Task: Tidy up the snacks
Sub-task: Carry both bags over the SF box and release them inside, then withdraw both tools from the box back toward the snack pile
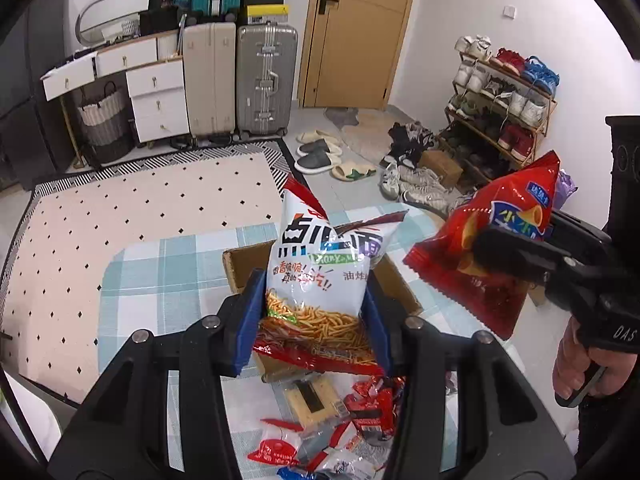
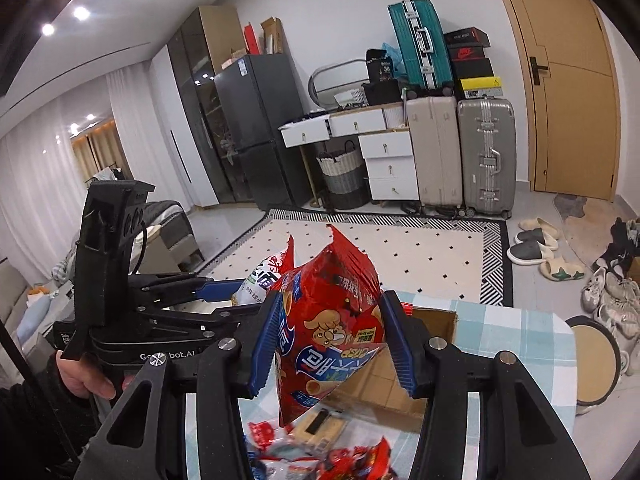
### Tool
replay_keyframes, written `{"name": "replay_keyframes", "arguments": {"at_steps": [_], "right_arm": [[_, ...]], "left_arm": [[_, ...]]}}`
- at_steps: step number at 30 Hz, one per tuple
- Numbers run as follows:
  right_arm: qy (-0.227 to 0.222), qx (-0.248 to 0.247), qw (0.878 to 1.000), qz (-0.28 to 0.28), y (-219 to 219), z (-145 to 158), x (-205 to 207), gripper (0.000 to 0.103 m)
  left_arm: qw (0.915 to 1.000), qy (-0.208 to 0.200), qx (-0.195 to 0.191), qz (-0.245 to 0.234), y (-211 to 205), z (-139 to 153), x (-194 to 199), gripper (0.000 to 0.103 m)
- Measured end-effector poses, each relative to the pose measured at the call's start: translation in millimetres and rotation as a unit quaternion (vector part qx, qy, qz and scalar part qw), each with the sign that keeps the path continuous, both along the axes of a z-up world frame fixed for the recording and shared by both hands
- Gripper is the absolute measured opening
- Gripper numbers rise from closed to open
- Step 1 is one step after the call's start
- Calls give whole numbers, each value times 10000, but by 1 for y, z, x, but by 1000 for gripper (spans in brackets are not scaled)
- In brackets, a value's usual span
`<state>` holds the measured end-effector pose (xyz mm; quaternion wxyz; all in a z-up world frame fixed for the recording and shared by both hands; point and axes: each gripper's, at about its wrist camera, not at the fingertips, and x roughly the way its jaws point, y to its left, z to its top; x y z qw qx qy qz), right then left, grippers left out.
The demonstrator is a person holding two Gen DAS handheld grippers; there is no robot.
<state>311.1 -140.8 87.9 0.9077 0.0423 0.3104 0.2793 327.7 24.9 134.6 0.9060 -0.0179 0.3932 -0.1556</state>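
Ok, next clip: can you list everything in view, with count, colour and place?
noodle snack bag: one, white and red, held over the box
red snack bag: one, red, held above the table
cardboard box: one, brown, open, on the table
small snack packets: several, mostly red, near table edge
table: one, blue-white check cloth
suitcases: three, beige, silver, teal, far wall
shoe rack: one, wooden, full
left gripper: black, blue pads
right gripper: same
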Motion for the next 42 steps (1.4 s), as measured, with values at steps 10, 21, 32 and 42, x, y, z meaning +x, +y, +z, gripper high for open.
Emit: {"name": "replay_keyframes", "arguments": {"at_steps": [10, 21, 32, 42], "right_arm": [[660, -238, 9974, -133, -3, -83, 71, 50], [1130, -314, 9929, -200, -5, -151, 103, 51], [970, -576, 9934, -208, 1, -162, 107, 54], [454, -477, 9970, -402, -12, -118, 39, 98]], "left_arm": [[9973, 718, 156, 48, -24, -103, 65, 44], [9935, 1106, 274, 36, -36, -182, 99, 45], [9941, 1043, 267, 139, -37, -205, 111, 44], [9976, 369, 178, 564, -11, -163, 44, 72]]}}
